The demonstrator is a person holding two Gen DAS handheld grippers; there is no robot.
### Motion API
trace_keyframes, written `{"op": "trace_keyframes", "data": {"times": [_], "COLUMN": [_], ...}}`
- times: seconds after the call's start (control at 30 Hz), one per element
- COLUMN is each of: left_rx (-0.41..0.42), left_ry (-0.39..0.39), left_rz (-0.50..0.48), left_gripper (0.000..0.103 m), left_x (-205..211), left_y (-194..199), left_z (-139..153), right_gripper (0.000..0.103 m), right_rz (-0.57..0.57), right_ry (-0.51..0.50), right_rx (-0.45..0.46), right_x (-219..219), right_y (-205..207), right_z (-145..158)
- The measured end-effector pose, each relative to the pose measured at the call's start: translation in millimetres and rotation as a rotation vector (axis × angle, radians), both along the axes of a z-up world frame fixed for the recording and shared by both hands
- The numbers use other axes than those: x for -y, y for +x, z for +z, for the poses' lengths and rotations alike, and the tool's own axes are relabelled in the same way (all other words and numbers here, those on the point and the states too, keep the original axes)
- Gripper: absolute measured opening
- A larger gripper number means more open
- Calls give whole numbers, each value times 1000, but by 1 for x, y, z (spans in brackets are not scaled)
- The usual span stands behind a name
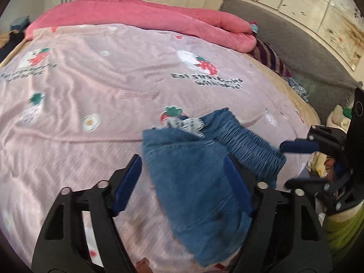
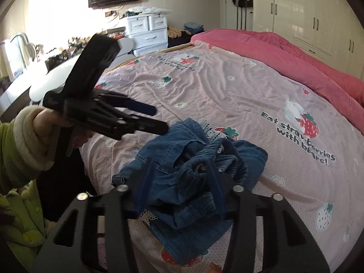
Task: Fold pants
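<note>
Looking along the left gripper [image 1: 182, 177] first, we see its two blue-padded fingers spread apart above the pink strawberry sheet [image 1: 91, 95]. The denim pants [image 1: 195, 182] lie bunched on that sheet, and part of the heap sits between our fingers; the right-hand pad lies against the cloth, the other stands clear of it, so nothing is clamped. Just beyond the pants' gathered waistband [image 1: 252, 145] the right gripper [image 1: 286, 166] reaches in from the side, one blue fingertip touching the elastic. A rolled pink quilt [image 1: 159, 18] lies across the sheet's far edge.

Turning to the right wrist view, we find the right gripper [image 2: 179, 177] with its fingers parted on either side of the crumpled pants [image 2: 188, 173]; blur keeps us from telling whether the pads press the cloth. The left gripper [image 2: 159, 119] hangs just beside the pants' far left edge, fingers apart and holding nothing, carried by a hand [image 2: 47, 122] in a green sleeve [image 2: 13, 159].
</note>
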State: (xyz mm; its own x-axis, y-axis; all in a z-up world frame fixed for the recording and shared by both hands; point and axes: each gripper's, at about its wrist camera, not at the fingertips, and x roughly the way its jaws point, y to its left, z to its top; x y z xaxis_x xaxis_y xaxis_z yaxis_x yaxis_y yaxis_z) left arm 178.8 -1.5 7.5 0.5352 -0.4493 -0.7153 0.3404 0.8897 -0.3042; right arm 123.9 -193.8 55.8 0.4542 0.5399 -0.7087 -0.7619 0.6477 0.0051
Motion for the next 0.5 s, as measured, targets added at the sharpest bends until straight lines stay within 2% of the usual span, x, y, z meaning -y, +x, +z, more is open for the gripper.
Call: {"op": "trace_keyframes", "data": {"times": [0.1, 0.27, 0.3, 0.37, 0.5], "left_rx": [-17, -44, -51, -67, -96], "left_ry": [1, 41, 53, 80, 69], "left_rz": [-46, -104, -107, -111, -109], "left_gripper": [54, 44, 43, 43, 44], "left_x": [13, 33, 36, 40, 41], "left_y": [8, 22, 25, 30, 39], "left_z": [-3, -14, -17, -22, -29], "right_gripper": [41, 21, 17, 16, 9], "right_rz": [-4, -6, -1, 4, 18], "right_ry": [-56, -110, -119, -105, -60], "right_rx": [12, -18, -24, -38, -77], "right_x": [-6, -4, -3, 1, 12], "right_y": [3, 5, 3, 1, -3], "right_z": [-4, -16, -18, -19, -19]}}
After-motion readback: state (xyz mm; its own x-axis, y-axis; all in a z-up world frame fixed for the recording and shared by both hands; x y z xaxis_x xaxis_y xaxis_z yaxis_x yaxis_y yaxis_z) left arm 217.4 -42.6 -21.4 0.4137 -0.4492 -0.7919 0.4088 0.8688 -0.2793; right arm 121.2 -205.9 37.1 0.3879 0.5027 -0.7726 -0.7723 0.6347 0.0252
